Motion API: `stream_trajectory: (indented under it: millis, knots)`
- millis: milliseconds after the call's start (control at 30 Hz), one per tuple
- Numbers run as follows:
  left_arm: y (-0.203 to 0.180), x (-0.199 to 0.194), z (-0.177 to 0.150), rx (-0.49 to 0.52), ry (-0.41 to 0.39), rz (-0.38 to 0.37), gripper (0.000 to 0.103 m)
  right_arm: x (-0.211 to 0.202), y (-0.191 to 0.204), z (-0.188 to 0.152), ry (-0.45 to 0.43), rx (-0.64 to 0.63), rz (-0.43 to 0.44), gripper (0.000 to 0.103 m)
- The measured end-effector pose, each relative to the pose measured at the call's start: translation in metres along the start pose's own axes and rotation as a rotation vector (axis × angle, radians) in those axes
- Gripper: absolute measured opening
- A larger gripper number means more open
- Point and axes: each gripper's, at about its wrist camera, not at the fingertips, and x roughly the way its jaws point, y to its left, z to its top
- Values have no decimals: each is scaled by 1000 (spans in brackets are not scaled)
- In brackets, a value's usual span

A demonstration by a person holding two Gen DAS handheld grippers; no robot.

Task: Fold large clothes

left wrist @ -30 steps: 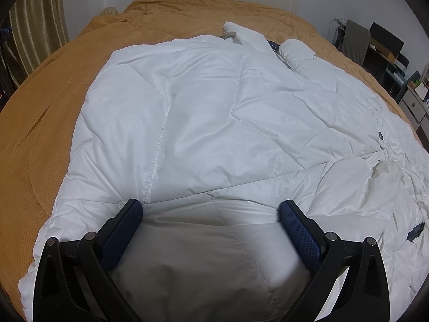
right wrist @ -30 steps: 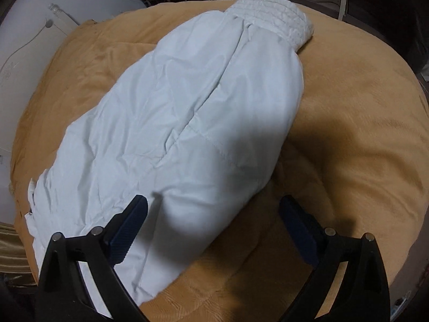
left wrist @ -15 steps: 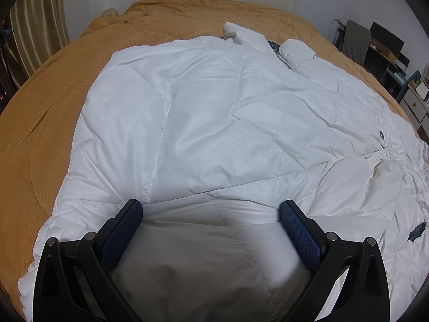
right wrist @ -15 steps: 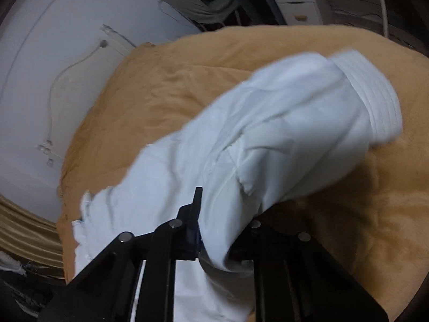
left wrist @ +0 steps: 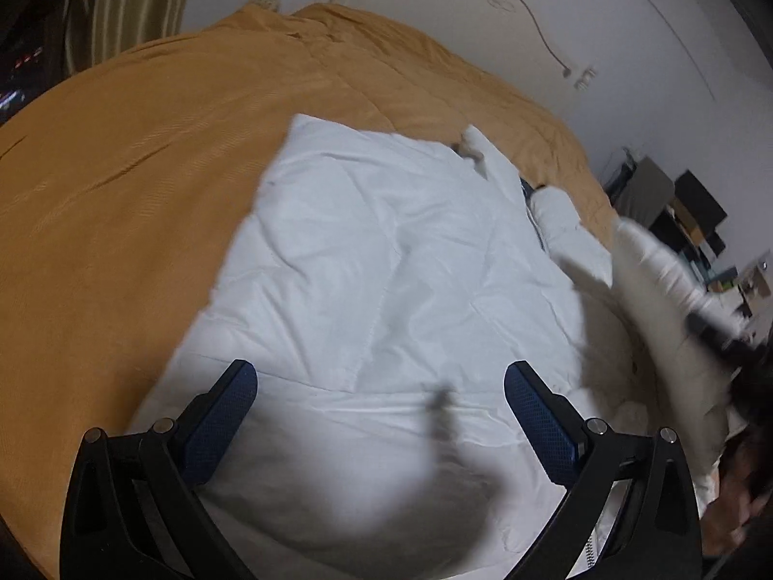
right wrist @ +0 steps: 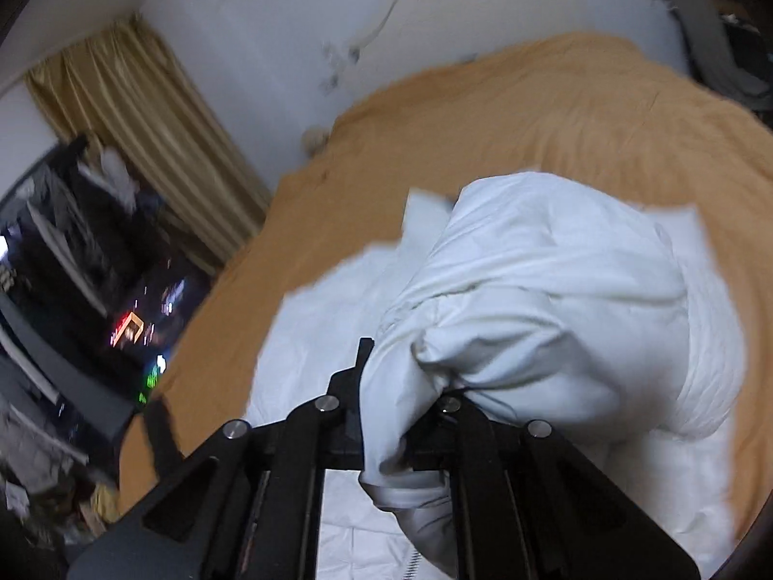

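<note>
A large white quilted jacket (left wrist: 386, 280) lies spread on the orange bedspread (left wrist: 121, 183). My left gripper (left wrist: 381, 415) is open and empty, hovering above the jacket's near part. My right gripper (right wrist: 401, 386) is shut on the jacket's sleeve (right wrist: 555, 309), which it holds bunched and lifted above the jacket body (right wrist: 314, 333). The ribbed cuff (right wrist: 705, 386) hangs at the right. In the left wrist view the lifted sleeve (left wrist: 657, 285) and the right gripper (left wrist: 720, 333) show blurred at the right edge.
A white headboard (left wrist: 507, 14) stands behind the bed. Gold curtains (right wrist: 145, 116) and dark cluttered shelves (right wrist: 72, 251) are to the left in the right wrist view. A desk with dark boxes (left wrist: 691, 212) stands beside the bed on the right.
My right gripper closed on the sleeve, lifted it and swung it over the jacket body. My left gripper rose and pulled back, staying open.
</note>
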Motion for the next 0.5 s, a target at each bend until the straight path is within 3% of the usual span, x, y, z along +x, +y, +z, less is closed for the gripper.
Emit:
stream_trajectory:
  millis: [133,233,300,367,433,500]
  knots:
    - [31,-17,34,-121,-5,-20,102,82,-24,-51,187,8,-107,10]
    - [23,-26,76,-171,20,-63,102,95,-36,-69,177,-19,-139,8]
    - [-10,-29,108,-148,52,-99,102,95,-32,-68,176,-52,-166,8]
    - [-68,-26,134,-71,115,-167,103,96,-31,-70,164,-75,-184,8]
    - [-134,-14,146,72,218,-139,103,94,-28,-74,154,-93,-198,8]
    - [-213,4,138,286,321,-124,103,94,-24,-76,147,-109,-207,8]
